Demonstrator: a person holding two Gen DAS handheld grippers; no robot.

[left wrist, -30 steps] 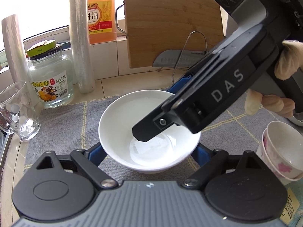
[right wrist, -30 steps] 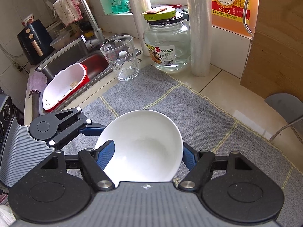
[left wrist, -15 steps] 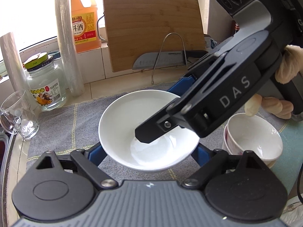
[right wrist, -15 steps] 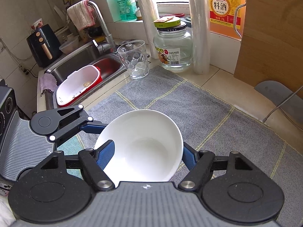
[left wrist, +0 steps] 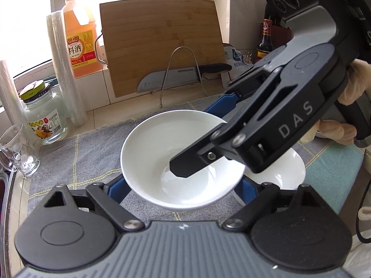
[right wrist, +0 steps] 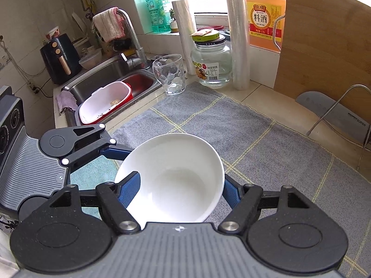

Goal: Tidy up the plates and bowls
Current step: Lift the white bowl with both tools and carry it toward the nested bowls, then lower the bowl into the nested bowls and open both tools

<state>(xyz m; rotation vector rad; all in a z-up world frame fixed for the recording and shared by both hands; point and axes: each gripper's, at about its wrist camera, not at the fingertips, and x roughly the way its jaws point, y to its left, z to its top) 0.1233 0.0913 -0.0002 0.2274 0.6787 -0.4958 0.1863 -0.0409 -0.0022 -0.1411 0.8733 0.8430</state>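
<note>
Holding one white bowl (left wrist: pixel 162 143) w/ both tools, off the grey mat (right wrist: pixel 255 127). My left gripper (left wrist: pixel 180 185) clasps it from outside, a blue finger on each side. My right gripper (right wrist: pixel 179 190) pinches the wall: one finger dips inside, the other sits outside the rim. The bowl is tilted, empty and looks clean.

Progress, my guess: mid-carry. A second bowl (left wrist: pixel 292 171) sits on the mat just below and to the right of the held one, so stacking into it is prob. next. No plates in view, so can't tell how much else is left.

Writing I can read:
- "DAS" on the right gripper's body.
- "料酒" on the orange bottle (left wrist: pixel 80 44).
- "SUPOR" on the knife (left wrist: pixel 176 78) by the board.
- Jar (left wrist: pixel 45 120) label: too small.
</note>
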